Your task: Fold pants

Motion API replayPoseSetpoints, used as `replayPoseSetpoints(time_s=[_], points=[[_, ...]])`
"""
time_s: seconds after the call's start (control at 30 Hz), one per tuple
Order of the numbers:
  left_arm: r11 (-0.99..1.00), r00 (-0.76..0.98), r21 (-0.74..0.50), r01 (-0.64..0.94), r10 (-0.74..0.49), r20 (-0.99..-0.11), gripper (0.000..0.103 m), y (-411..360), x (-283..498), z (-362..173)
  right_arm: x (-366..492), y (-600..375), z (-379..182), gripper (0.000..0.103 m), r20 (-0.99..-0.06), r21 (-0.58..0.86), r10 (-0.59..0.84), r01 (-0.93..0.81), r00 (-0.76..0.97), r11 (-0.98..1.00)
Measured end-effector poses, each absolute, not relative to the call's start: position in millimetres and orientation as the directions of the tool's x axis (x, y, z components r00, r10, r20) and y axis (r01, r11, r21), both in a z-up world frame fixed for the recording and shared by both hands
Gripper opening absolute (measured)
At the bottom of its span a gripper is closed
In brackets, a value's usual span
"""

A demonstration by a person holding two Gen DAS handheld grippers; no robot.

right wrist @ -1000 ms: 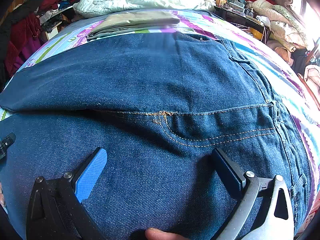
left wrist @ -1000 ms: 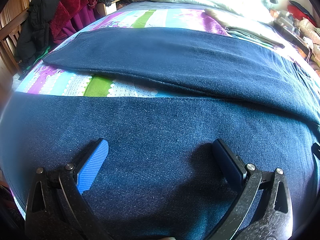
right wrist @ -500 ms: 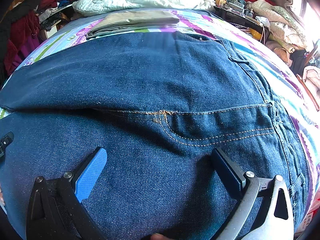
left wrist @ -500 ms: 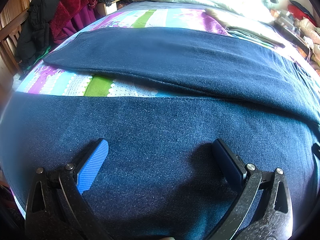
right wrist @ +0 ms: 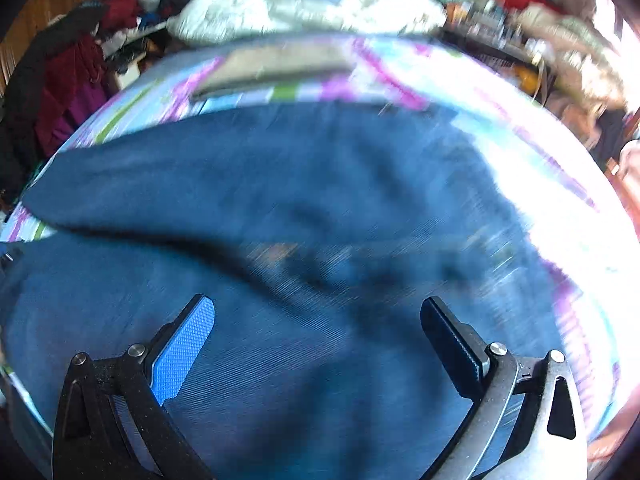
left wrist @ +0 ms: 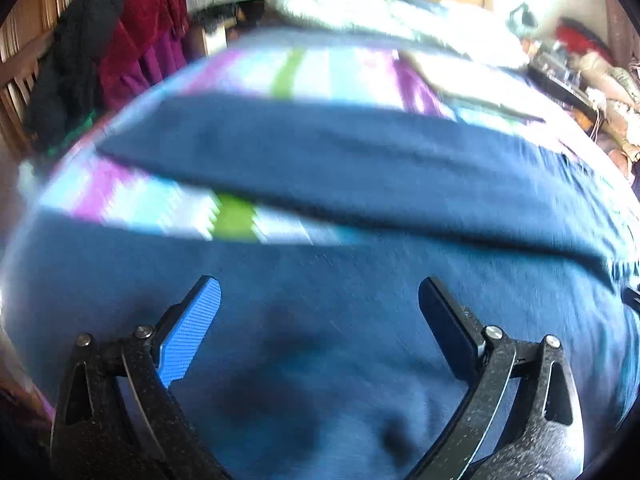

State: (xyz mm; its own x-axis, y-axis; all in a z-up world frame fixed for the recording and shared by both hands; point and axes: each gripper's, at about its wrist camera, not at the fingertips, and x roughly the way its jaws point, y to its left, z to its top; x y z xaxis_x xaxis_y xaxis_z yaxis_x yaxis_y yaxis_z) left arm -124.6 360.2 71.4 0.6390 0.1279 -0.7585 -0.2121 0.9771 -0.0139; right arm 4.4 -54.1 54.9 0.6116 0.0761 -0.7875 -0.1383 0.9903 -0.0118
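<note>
Left wrist view: The left gripper (left wrist: 319, 298) is spread wide, with nothing between its jaws. It hangs over the near leg of the blue denim pants (left wrist: 320, 360), which lie flat across the striped bedspread (left wrist: 236, 224). The far leg (left wrist: 320, 160) lies well apart beyond a strip of bare bedspread, so the two legs form a V. The picture is smeared by motion, and seams and hems cannot be made out. A pale pillow (left wrist: 380, 12) sits at the head of the bed, and dark and red clothing (left wrist: 100, 52) hangs at the left.

Right wrist view: The right gripper (right wrist: 318, 316) is likewise wide apart and empty, above the seat and waist region of the pants (right wrist: 280, 360). A dark crease (right wrist: 360, 272) runs across the denim ahead of the jaws. A folded tan garment (right wrist: 276, 68) lies on the bedspread (right wrist: 500, 120) beyond the pants.

Hazards, as judged: No fold appears to be made yet.
- Closing the jaws on flat denim may catch only the top layer, leaving the lower layer behind.
- Unequal grip heights on the two sides would skew the fold line.
- Dragging the stiff cloth may bunch the bedspread beneath.
- A wide swing of the leg may disturb the tan garment.
</note>
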Motion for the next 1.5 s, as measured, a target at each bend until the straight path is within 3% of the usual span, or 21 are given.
replayPoseSetpoints(time_s=[0.2,0.37,0.47,0.63,0.87,0.97,1.0,1.13,1.3,1.5], points=[[0.952,0.704,-0.014,-0.305,0.215,-0.677,0.100,466,-51,149,74,-110,115,0.103,-0.709,-0.112,-0.108,0.040,0.697,0.993],[0.919,0.691,0.108,-0.380,0.360,-0.626,0.100,563,47,190,111,-147,139,0.103,-0.689,-0.006,-0.149,0.200,0.709,0.980],[0.896,0.649,0.140,-0.422,0.406,-0.643,0.100,603,94,179,115,-159,133,0.103,-0.686,-0.006,-0.211,0.285,0.697,0.958],[0.886,0.551,0.026,-0.464,0.311,-0.775,0.097,658,156,98,99,-177,111,0.103,-0.738,0.010,-0.243,0.369,0.630,0.929],[0.871,0.462,0.041,-0.489,0.298,-0.835,0.081,682,178,15,108,-190,105,0.102,-0.763,0.038,-0.242,0.415,0.600,0.909],[0.875,0.557,-0.079,-0.478,0.232,-0.798,0.045,688,166,14,116,-185,104,0.100,-0.754,0.017,-0.241,0.386,0.611,0.923],[0.873,0.580,-0.111,-0.476,0.216,-0.786,0.026,690,160,14,120,-183,103,0.099,-0.751,0.013,-0.236,0.372,0.616,0.928],[0.876,0.659,-0.186,-0.445,0.179,-0.731,0.019,689,141,22,136,-183,91,0.097,-0.755,0.041,-0.189,0.333,0.627,0.942],[0.884,0.663,-0.115,-0.454,0.248,-0.706,0.019,676,137,29,164,-195,77,0.097,-0.760,0.083,-0.136,0.303,0.636,0.949],[0.878,0.604,-0.067,-0.474,0.269,-0.751,0.019,680,156,18,221,-201,64,0.097,-0.785,0.080,-0.092,0.247,0.612,0.966]])
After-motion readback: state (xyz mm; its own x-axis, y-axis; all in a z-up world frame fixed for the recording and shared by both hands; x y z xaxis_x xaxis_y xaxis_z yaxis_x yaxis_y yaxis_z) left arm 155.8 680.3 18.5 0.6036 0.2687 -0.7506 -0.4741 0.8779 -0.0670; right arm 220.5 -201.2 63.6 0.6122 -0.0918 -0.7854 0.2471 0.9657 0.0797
